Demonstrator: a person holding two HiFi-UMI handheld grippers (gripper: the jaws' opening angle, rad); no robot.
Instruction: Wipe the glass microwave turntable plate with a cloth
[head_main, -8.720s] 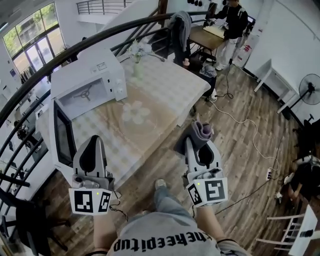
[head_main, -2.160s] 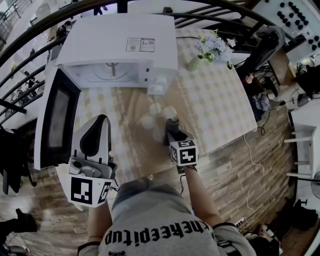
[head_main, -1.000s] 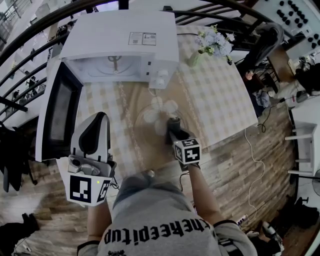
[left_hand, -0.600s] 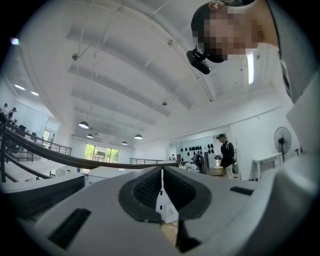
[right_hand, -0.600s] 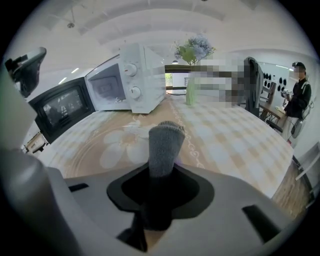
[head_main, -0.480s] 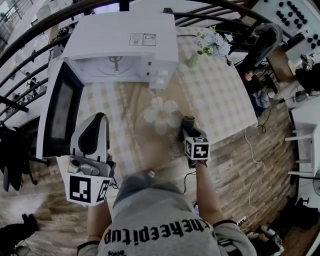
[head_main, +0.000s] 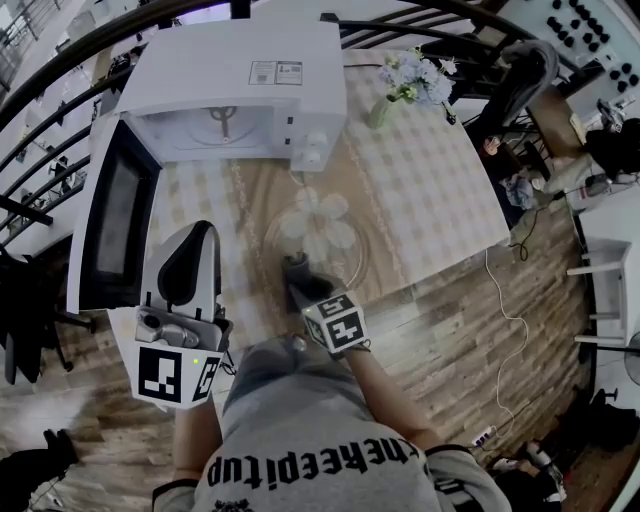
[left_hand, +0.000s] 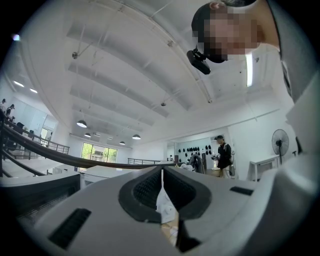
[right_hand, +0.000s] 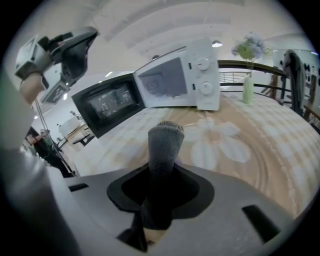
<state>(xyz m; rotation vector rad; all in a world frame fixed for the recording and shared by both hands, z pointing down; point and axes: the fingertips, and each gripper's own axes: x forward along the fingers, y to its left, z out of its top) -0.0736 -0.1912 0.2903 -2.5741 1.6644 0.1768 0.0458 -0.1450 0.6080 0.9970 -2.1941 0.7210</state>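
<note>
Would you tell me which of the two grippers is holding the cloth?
The right gripper, shut on the grey cloth; the left gripper is shut, empty.

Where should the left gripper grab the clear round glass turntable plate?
Likely the rim on its left side, approaching low from the left. The clear round glass turntable plate lies flat on the checked tablecloth, so only its thin edge is pinchable; the right gripper holds the grey cloth at the near edge. The left gripper must open.

We find the round glass turntable plate (head_main: 318, 236) on the checked-cloth table (head_main: 440, 200) before the white box microwave (head_main: 240, 75); the slim green flower vase (head_main: 380, 110) stands behind it, to the right.
</note>
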